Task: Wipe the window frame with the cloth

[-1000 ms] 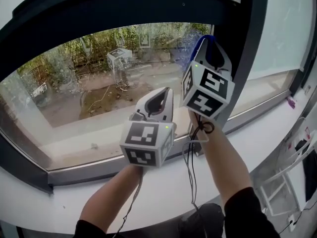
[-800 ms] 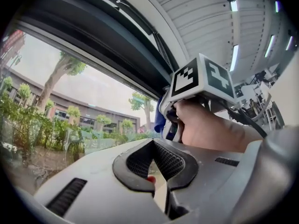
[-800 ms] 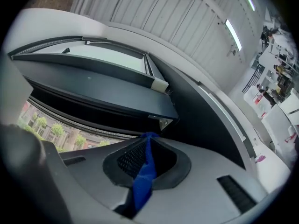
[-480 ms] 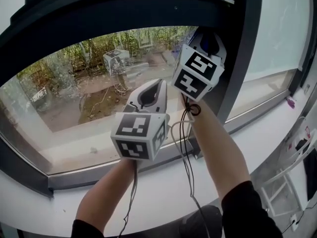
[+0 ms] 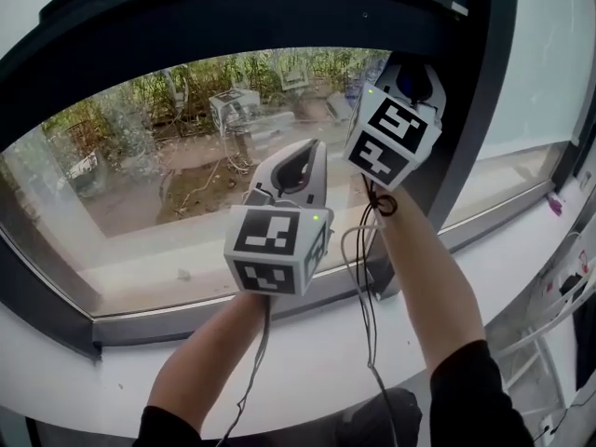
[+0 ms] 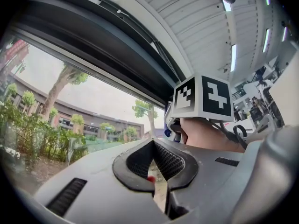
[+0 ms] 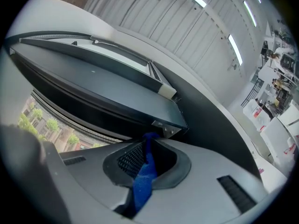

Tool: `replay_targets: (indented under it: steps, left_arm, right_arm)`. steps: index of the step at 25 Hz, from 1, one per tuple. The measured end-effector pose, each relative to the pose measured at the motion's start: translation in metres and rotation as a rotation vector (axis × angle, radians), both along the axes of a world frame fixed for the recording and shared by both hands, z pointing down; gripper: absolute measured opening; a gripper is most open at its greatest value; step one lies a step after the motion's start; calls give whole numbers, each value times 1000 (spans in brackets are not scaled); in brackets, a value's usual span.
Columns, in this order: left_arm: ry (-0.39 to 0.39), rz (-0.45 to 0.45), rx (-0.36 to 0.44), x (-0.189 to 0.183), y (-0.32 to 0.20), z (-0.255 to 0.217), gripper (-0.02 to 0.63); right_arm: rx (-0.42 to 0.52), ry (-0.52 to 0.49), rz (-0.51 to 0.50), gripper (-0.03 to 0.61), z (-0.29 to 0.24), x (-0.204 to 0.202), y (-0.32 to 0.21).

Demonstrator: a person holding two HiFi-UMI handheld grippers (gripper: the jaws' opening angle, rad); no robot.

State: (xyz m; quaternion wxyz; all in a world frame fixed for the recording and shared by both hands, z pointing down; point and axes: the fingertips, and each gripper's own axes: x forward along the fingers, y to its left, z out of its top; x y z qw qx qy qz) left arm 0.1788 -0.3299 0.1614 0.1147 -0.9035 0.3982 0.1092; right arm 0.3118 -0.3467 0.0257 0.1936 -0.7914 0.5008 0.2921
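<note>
Blue cloth (image 7: 144, 178) is pinched between the jaws of the right gripper (image 7: 148, 141), and a strip of it trails back toward the camera. That gripper is pushed up at the dark upright bar (image 5: 466, 128) of the window frame (image 5: 233, 21), close under the bar's top corner.

Compared with a second ago it sits a little higher on the bar, so I judge an upward wiping stroke is under way and nearing its end.

The left gripper (image 6: 153, 147) hangs lower and just left of the bar, in front of the pane (image 5: 158, 166). Its jaws are pressed together on nothing. Below the bar lies the white sill (image 5: 307, 366).

Whether the cloth actually touches the bar cannot be made out. In the head view the right gripper's marker cube covers the contact, and the right gripper view shows only the cloth's tip near the corner.
</note>
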Motion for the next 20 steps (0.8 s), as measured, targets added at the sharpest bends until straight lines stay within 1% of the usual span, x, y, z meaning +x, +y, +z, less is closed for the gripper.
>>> replay_targets:
  steps: [4,10,12,15,20]
  left_arm:
    - [17,-18,8,-13,-2,1,5]
    - [15,-55,34,-28,-3,3,5]
    - [18,-60,32,-33,-2,6,5]
    - [22,-64,21,-35,-2,7,5]
    - [20,-70,23,-26,-4,-1,5]
  right_arm:
    - [13,74,9,18,0,-19,2]
    - [38,140,14,18,-1,-41,3]
    - [39,168,19,18,1,-48,4]
    - [33,178,19,18,2,-47,4]
    - [31,191,-9,18,-4,-42,2]
